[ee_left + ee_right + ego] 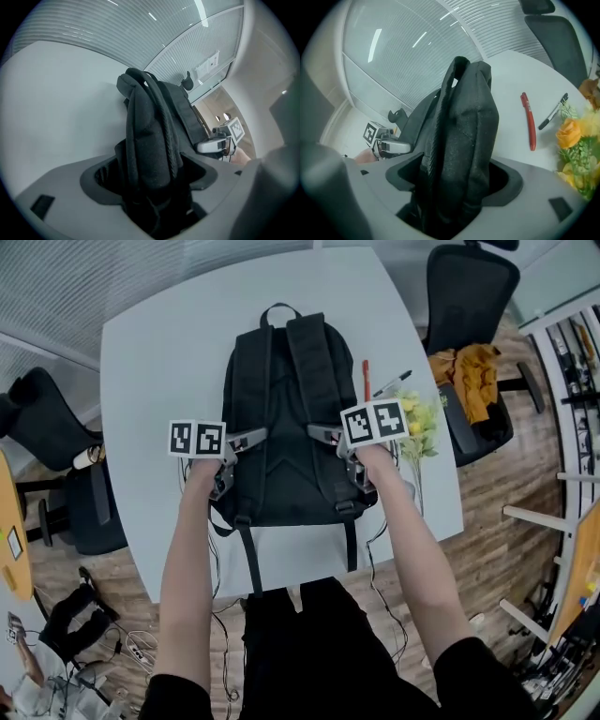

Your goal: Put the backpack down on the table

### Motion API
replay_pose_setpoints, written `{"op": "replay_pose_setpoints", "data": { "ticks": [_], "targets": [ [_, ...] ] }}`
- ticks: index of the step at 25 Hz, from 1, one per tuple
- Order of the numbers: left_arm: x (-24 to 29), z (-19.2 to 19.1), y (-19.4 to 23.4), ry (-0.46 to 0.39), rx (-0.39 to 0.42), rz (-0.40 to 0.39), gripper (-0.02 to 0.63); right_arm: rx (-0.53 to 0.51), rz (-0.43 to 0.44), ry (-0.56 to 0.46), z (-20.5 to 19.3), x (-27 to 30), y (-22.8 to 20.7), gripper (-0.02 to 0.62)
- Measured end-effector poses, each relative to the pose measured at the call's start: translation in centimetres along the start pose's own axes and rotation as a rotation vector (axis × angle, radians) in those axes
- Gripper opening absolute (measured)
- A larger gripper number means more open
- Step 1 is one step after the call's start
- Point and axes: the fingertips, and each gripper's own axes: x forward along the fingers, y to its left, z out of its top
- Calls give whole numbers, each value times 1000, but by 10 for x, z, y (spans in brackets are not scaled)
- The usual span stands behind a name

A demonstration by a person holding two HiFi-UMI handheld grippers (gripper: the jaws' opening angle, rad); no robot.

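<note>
The left gripper [247, 439] and right gripper [324, 435] both stand spread, each with a padded shoulder strap [152, 150] lying unpinched between its jaws. The black backpack [281, 395] lies flat, back panel up, mid-desk [159, 352], with its handle toward the far edge and its webbing tails over the near edge.

No txt, brand or no. I can actually read in any view. Closest thing is the b/w square code markers: 2 showing on left cube [197, 439] and 2 on right cube [374, 422] in head view, patterns only, no chars. Left gripper view has a small white plate [207, 65] on the far wall w/ dark marks, too small to read
</note>
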Motion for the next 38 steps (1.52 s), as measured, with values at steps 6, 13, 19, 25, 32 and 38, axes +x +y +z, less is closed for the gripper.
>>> {"op": "replay_pose_setpoints", "data": {
  "ticks": [6, 13, 19, 25, 32, 38],
  "targets": [
    [1, -2, 5, 19, -14, 35, 393, 1, -29, 22, -1, 1, -3, 387],
    [5, 3, 9, 27, -13, 52, 397, -10, -62, 37, 4, 3, -9, 399],
    [-4, -6, 4, -3, -51, 51, 416, -22, -57, 24, 1, -2, -3, 433],
    [-24, -6, 4, -24, -43, 132, 457, -86, -132, 11, 1, -14, 3, 490],
    [-58, -13, -3, -51, -62, 114, 457, -49, -134, -66, 0, -35, 2, 482],
    [-91, -18, -24, -172, -131, 40, 457, -48, -150, -149, 1, -62, 17, 479]
  ]
}}
